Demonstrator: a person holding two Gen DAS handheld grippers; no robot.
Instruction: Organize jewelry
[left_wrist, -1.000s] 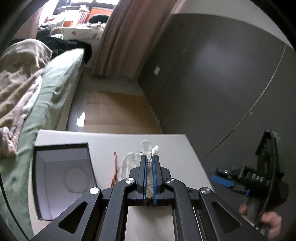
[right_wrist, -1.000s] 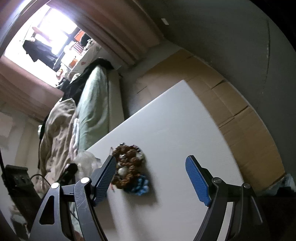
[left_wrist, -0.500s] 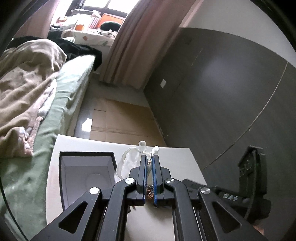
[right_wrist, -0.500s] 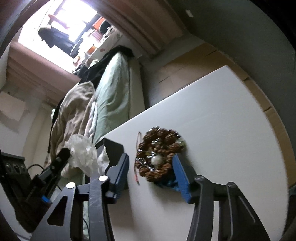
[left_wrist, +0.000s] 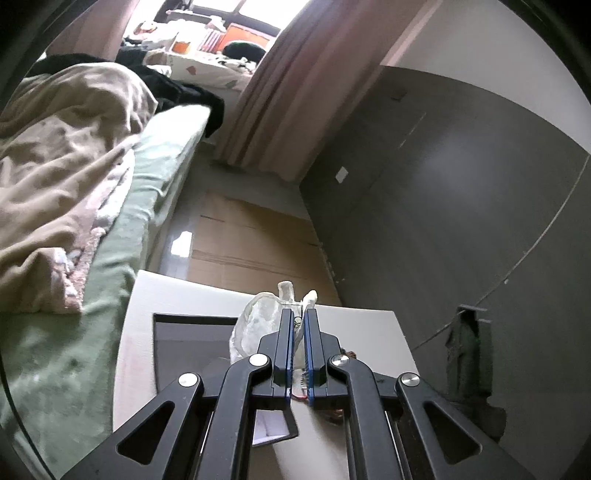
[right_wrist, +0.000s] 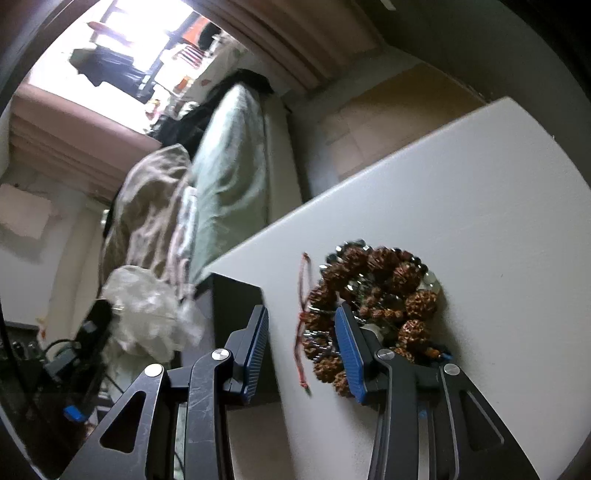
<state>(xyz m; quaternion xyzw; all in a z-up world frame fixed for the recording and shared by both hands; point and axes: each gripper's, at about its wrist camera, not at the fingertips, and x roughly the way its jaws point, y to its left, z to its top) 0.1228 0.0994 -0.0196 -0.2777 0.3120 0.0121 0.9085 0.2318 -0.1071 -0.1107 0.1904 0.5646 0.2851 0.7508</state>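
White foam-like surface (right_wrist: 461, 177) carries the dark box (right_wrist: 236, 299), and just beside that box lies the pile of brown beaded bracelets (right_wrist: 373, 295) with a thin red cord (right_wrist: 304, 295) between the two. The right claw (right_wrist: 301, 345) stands partly apart and has just been closing — one finger over the pile, the cord and pile's near edge between them, nothing pinched. It could snag only the cord, or scatter the beads. The left claw (left_wrist: 299, 339) is clamped on a clear plastic bag (left_wrist: 255, 321) above the box. A second ago the right claw stood wide and farther from the pile.
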